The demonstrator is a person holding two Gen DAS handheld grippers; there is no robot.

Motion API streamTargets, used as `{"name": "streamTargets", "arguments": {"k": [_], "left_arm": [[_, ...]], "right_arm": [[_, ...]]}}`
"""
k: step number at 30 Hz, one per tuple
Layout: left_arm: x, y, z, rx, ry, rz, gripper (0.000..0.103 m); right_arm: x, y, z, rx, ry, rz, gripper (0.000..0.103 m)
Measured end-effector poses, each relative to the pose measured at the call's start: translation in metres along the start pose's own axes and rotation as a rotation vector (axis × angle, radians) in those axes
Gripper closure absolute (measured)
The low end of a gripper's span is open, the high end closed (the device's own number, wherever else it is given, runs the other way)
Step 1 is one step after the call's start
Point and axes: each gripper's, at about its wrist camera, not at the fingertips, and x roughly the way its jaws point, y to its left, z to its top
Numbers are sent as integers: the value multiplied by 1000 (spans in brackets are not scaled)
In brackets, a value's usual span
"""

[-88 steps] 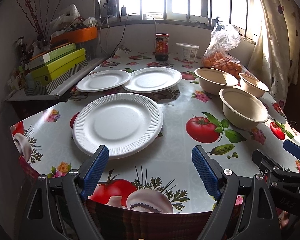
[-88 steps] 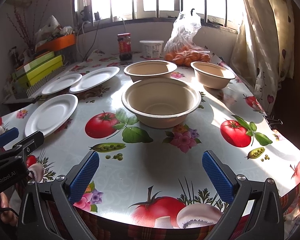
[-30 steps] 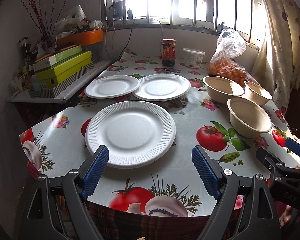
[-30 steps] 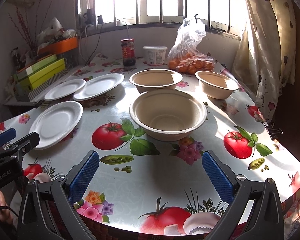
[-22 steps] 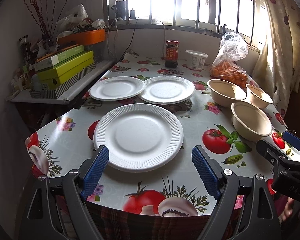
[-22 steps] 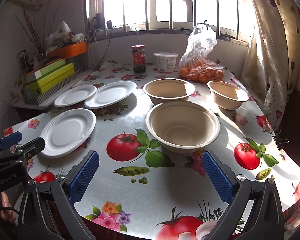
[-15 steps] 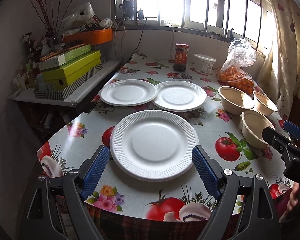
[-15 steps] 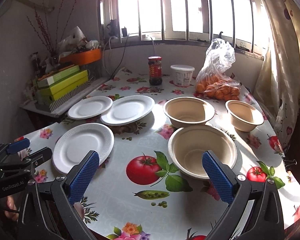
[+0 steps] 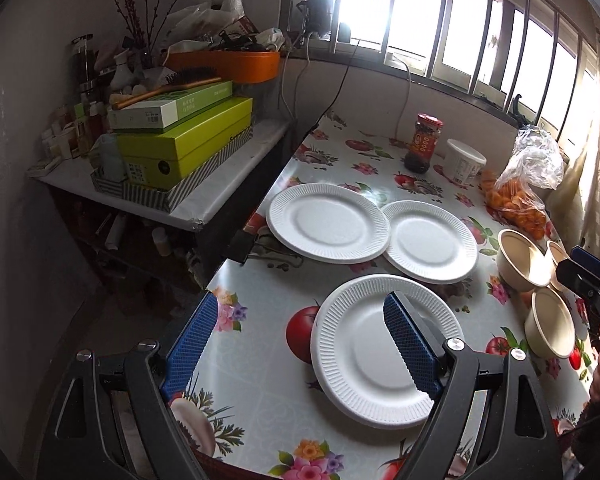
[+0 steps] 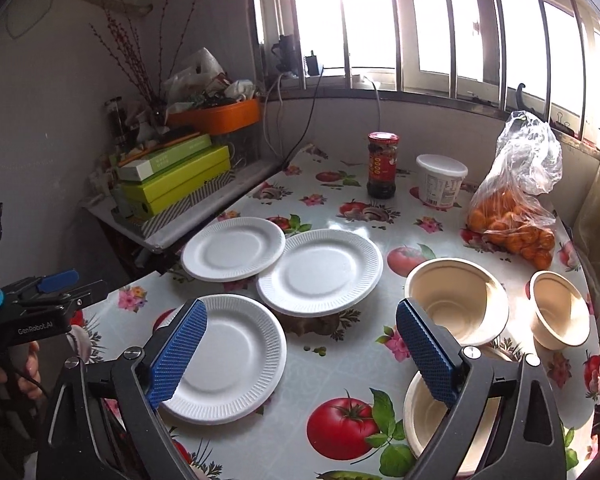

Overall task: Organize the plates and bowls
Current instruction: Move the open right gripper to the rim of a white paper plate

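Observation:
Three white paper plates lie on the table: a near plate, a far-left plate and a far-right plate that it overlaps. Three beige bowls stand to the right: a large bowl, a small bowl and a near bowl, half hidden by a finger. My left gripper hangs open above the table's left front, its right finger over the near plate. My right gripper hovers between plates and bowls, its jaws closing with nothing pressed between them.
At the back stand a dark sauce jar, a white tub and a bag of oranges. A side shelf with green boxes borders the table's left edge. A curtain hangs at the right.
Both grippers have risen and swung left, so the plates and bowls sit further right in each view. The right jaws stand slightly narrower. Plates and bowls have not moved.

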Motion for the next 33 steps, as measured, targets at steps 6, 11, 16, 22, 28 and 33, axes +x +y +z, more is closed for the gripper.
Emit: {"name": "streamTargets", "arguments": {"k": [6, 11, 16, 22, 28, 33], "left_arm": [[24, 14, 24, 11, -3, 32, 18], [58, 29, 41, -40, 44, 0, 18], [87, 39, 54, -48, 77, 26, 29], [115, 41, 58, -27, 111, 14, 32], [147, 50, 57, -77, 194, -31, 52], [160, 54, 62, -115, 215, -56, 52]], "right_arm": [[47, -7, 31, -28, 63, 51, 21], [87, -15, 53, -41, 115, 94, 37], [129, -16, 68, -91, 202, 107, 54], [177, -19, 72, -84, 284, 156, 57], [219, -22, 70, -20, 370, 220, 61], [244, -25, 69, 51, 445, 250, 61]]}}
